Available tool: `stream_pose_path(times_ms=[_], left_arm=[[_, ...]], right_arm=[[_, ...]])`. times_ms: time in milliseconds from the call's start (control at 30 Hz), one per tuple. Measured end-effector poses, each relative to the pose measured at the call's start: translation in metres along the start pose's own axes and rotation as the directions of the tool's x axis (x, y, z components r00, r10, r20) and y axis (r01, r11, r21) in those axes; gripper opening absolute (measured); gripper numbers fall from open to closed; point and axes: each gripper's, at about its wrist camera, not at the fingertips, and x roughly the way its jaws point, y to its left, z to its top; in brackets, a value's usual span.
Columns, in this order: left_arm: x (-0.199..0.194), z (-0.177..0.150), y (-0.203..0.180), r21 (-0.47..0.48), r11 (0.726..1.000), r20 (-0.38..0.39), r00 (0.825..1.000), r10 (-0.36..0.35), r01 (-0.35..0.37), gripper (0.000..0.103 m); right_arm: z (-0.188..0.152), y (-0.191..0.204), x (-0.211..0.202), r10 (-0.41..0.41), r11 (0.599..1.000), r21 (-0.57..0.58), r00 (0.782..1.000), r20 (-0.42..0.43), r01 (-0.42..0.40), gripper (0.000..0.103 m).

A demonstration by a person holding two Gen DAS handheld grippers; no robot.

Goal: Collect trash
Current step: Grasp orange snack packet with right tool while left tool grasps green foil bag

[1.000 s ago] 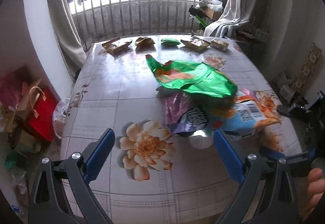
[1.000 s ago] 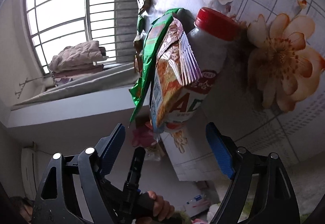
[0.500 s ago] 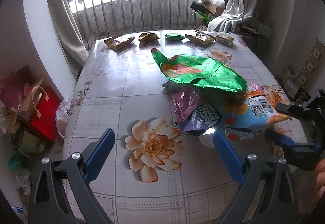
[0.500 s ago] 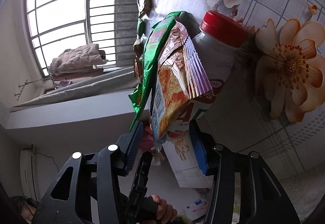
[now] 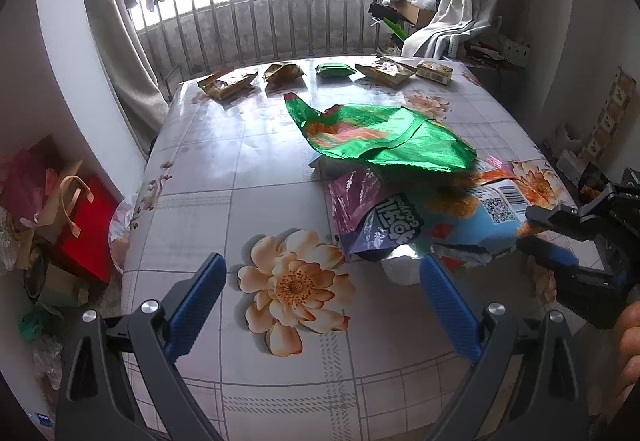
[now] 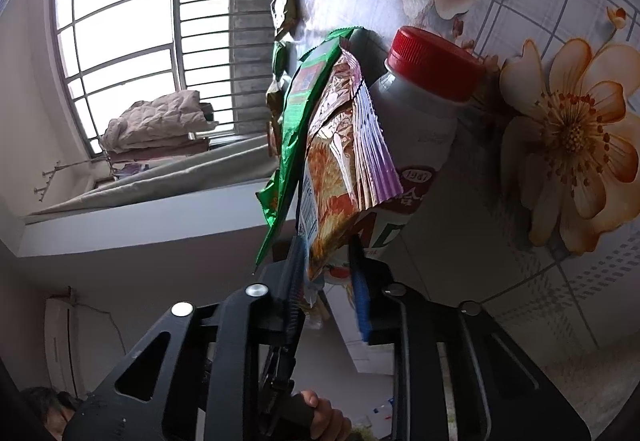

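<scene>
right tool (image 6: 326,269): closing on wrapper stack (image 6: 340,177) edge | left tool (image 5: 320,289): spread, empty | table (image 5: 200,177): bare ahead

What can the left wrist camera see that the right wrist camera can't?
Only the left wrist view shows the open left hand-held gripper and the red bag on the floor. Only the right wrist view shows the bottle's red cap. Both show the green wrapper, and the right hand-held gripper closing with the orange packet between its jaws.
</scene>
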Motion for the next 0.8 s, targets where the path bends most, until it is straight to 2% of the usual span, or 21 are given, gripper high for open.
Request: stream_pose_path(times_ms=[133,233,333,400,433,500,567,700,733,800], left_arm=[[0.000,0.000,-0.003,0.010,1.000,0.002,1.000,-0.001,0.001,0.095],[-0.002,0.000,0.000,0.001,1.000,0.018,1.000,-0.022,0.022,0.095],[-0.006,0.005,0.009,-0.036,0.994,0.054,0.993,-0.100,0.102,0.095],[-0.006,0.010,0.016,-0.071,0.982,0.076,0.983,-0.168,0.174,0.095],[-0.005,0.014,0.021,-0.102,0.968,0.088,0.971,-0.221,0.230,0.095],[-0.003,0.020,0.027,-0.144,0.945,0.111,0.954,-0.278,0.292,0.095],[0.001,0.027,0.031,-0.180,0.909,0.125,0.926,-0.357,0.375,0.095],[0.023,0.036,0.045,-0.327,0.809,0.111,0.870,-0.480,0.489,0.085],[0.032,0.038,0.048,-0.369,0.790,0.099,0.865,-0.491,0.490,0.080],[0.044,0.042,0.052,-0.416,0.776,0.086,0.870,-0.486,0.474,0.074]], right_arm=[[0.002,-0.004,-0.001,0.011,1.000,0.004,1.000,0.001,-0.011,0.010],[0.002,-0.006,-0.004,0.016,1.000,0.006,1.000,0.007,-0.016,0.009],[0.001,-0.005,-0.006,0.018,1.000,0.003,1.000,0.015,-0.018,0.009],[0.001,-0.006,-0.007,0.022,1.000,0.006,1.000,0.017,-0.022,0.009],[0.001,-0.006,-0.006,0.024,1.000,0.007,1.000,0.017,-0.024,0.009],[0.001,-0.008,-0.007,0.026,1.000,0.010,1.000,0.015,-0.027,0.009],[0.001,-0.008,-0.007,0.027,1.000,0.011,1.000,0.015,-0.027,0.009],[0.002,-0.007,-0.005,0.030,0.999,0.013,0.999,0.020,-0.030,0.009],[0.002,-0.007,-0.005,0.030,0.999,0.013,0.999,0.021,-0.030,0.009],[0.001,-0.007,-0.005,0.031,0.999,0.012,0.999,0.022,-0.032,0.009]])
